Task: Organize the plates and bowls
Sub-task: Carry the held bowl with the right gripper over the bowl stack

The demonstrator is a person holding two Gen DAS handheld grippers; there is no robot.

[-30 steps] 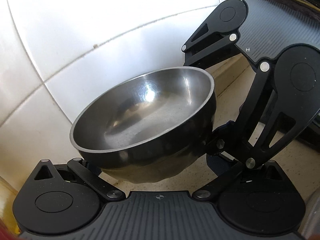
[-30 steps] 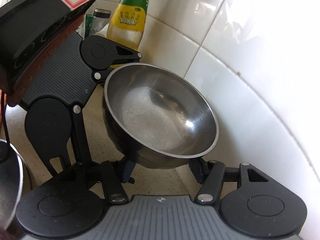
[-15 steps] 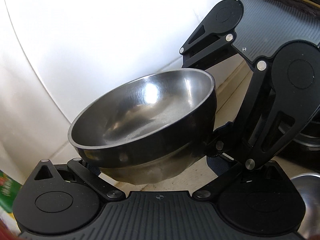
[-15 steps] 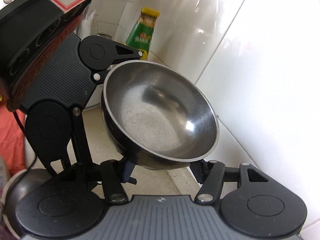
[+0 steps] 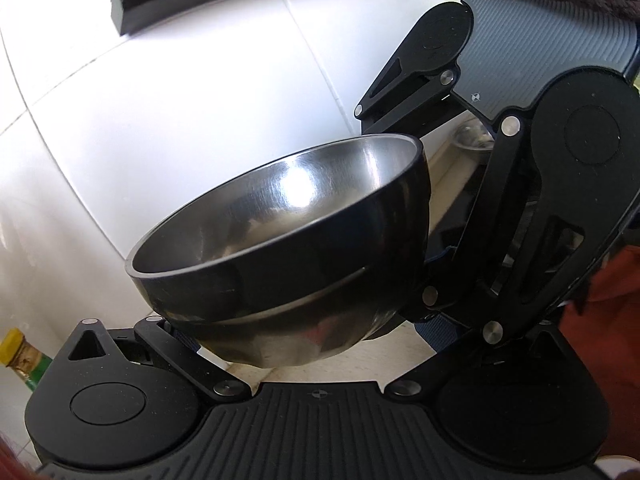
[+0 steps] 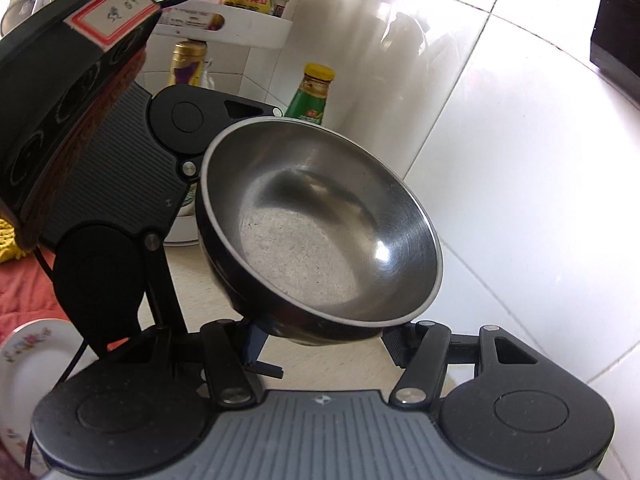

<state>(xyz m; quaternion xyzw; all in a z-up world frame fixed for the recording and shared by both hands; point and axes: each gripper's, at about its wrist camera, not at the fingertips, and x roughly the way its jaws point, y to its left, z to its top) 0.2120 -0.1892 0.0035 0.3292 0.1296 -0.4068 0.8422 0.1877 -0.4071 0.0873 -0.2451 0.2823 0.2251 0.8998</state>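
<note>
Left gripper (image 5: 296,334): jaws set against either side of a steel bowl (image 5: 280,248), pinching it low on its wall; bowl clear of the counter, tilted, mouth turned up and away toward the tiles. Right gripper (image 6: 320,340): pads likewise pressed on the same bowl's base from the opposite side, its linkage crossing the left view at right. Beyond the bowl: white tiled wall (image 6: 520,160). Past the left gripper's body in the right view: green bottle with yellow cap (image 6: 314,94), gold-capped bottle (image 6: 188,64), white shelf (image 6: 240,30) above them carrying packets. Below and left of the right gripper: floral-rimmed plate (image 6: 28,356) on the counter, red cloth (image 6: 24,292) beside it.
</note>
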